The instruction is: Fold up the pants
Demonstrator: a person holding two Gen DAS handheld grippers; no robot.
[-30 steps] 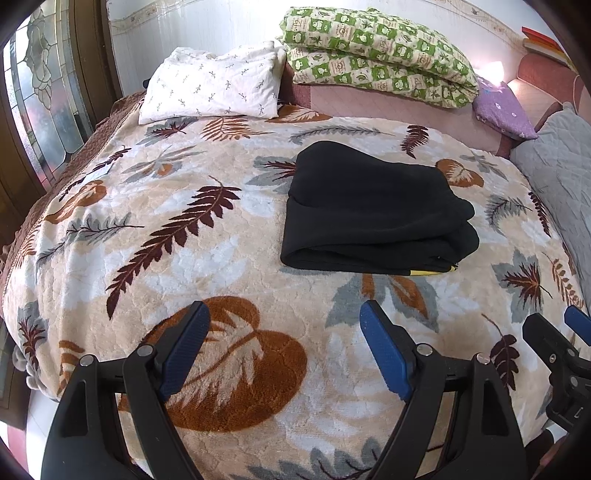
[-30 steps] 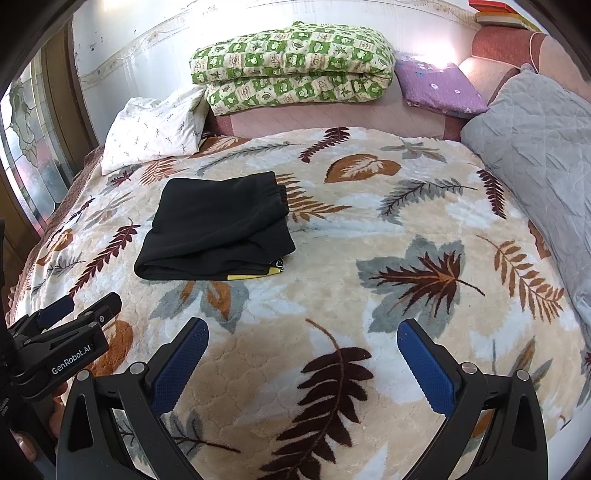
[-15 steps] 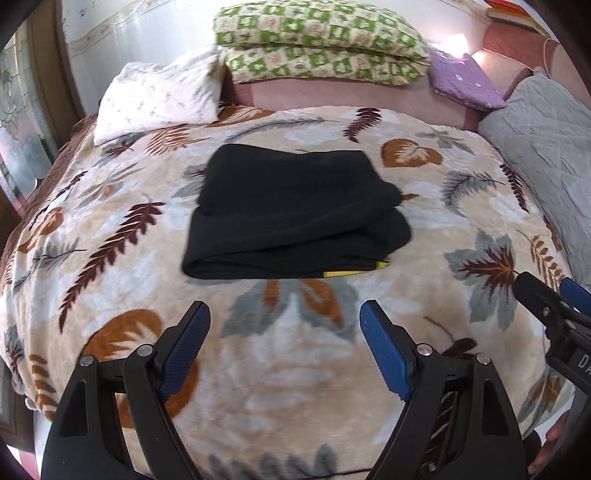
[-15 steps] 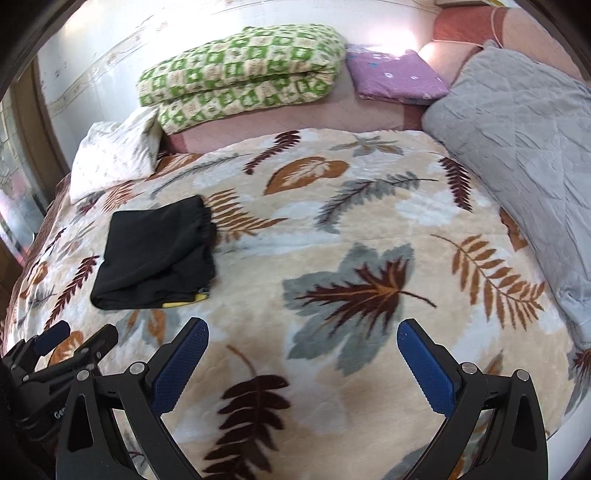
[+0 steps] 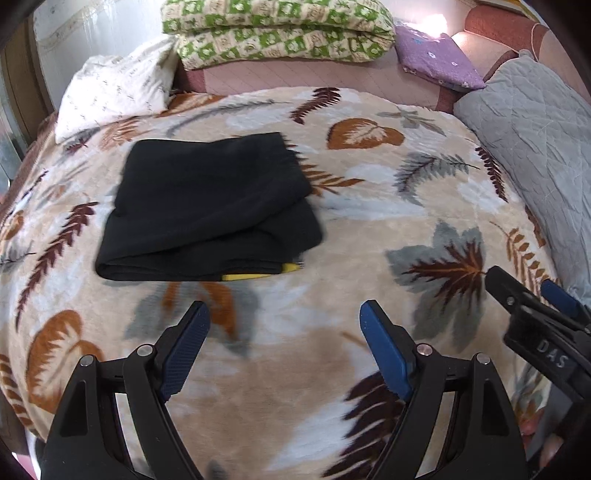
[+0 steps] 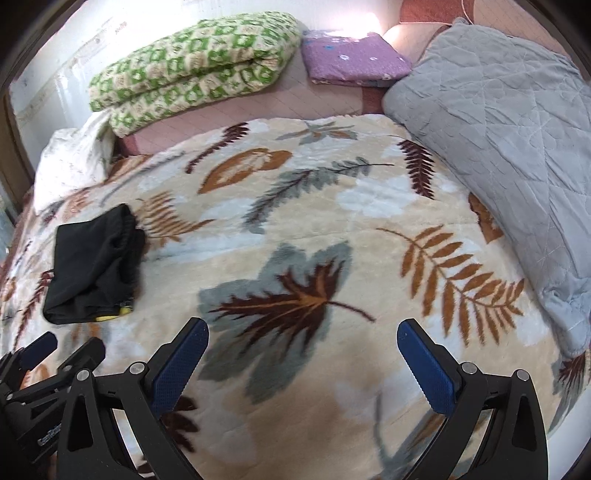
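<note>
The black pants (image 5: 207, 206) lie folded into a flat rectangle on the leaf-patterned blanket (image 5: 369, 221), with a yellow strip showing at the near edge. They also show in the right wrist view (image 6: 92, 258) at the far left. My left gripper (image 5: 282, 332) is open and empty, held above the blanket just short of the pants' near edge. My right gripper (image 6: 301, 347) is open and empty over bare blanket, well right of the pants. The right gripper also shows at the right edge of the left wrist view (image 5: 532, 299).
A white pillow (image 5: 118, 92), a folded green patterned quilt (image 5: 277, 29) and a purple cushion (image 5: 436, 59) lie along the headboard. A grey quilted cover (image 6: 509, 129) lies along the bed's right side. A window frame stands at the far left.
Both grippers have swung to the right, so the pants have shifted left in both views. The pants have not moved on the bed. Both grippers stay open.
</note>
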